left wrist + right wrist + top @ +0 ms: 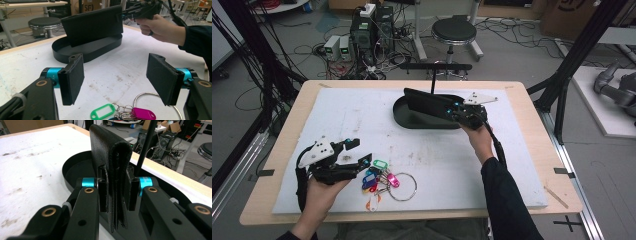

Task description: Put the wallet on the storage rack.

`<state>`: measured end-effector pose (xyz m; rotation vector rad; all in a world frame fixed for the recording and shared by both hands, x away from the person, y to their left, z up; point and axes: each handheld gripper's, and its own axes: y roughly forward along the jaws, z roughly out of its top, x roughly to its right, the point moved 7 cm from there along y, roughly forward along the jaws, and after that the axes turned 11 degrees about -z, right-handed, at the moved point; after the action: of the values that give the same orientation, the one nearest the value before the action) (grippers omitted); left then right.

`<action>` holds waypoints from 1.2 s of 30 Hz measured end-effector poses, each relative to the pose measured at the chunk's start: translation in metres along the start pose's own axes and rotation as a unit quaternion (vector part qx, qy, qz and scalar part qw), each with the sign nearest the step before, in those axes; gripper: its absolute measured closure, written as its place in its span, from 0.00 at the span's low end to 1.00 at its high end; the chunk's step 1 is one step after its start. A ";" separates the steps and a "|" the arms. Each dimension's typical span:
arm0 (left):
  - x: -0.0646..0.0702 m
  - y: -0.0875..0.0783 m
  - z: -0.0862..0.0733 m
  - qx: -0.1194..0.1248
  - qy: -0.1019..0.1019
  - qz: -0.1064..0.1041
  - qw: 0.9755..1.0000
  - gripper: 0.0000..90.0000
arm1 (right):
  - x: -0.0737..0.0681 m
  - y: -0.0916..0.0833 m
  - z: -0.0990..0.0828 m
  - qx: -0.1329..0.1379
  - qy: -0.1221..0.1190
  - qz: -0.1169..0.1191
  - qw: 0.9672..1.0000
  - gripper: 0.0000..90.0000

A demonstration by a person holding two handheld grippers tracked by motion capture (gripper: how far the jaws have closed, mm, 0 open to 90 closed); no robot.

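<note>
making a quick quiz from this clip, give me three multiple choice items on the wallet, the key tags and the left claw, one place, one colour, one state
1. Where is the black wallet?
A. flat beside the key ring
B. held upright over the black oval tray
C. on the stool

2. Which colour tag lies among the key tags?
A. green
B. white
C. brown

3. How do the left claw jaws stand?
A. shut on the ring
B. shut on a tag
C. open, with nothing between them

Answers:
1 B, the right claw pinches the wallet on edge above the tray.
2 A, a green tag lies by the metal ring.
3 C, the left gripper view shows bare table between the pads.
</note>
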<state>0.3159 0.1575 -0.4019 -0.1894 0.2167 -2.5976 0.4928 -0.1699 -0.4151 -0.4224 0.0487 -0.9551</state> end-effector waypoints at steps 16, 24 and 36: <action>0.004 0.002 -0.001 0.000 0.005 -0.009 1.000 0.34 | 0.002 0.029 -0.007 -0.004 0.008 -0.009 1.000 0.86; 0.006 0.003 -0.002 -0.006 0.014 -0.012 1.000 0.34 | 0.013 0.032 -0.016 -0.019 0.019 -0.011 1.000 0.85; 0.007 0.007 -0.004 -0.012 0.013 -0.018 1.000 0.34 | 0.027 0.035 -0.036 -0.079 0.008 -0.024 0.997 0.80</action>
<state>0.3125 0.1483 -0.4068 -0.1689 0.2574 -2.6361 0.5284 -0.1859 -0.4576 -0.5626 0.1299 -1.0053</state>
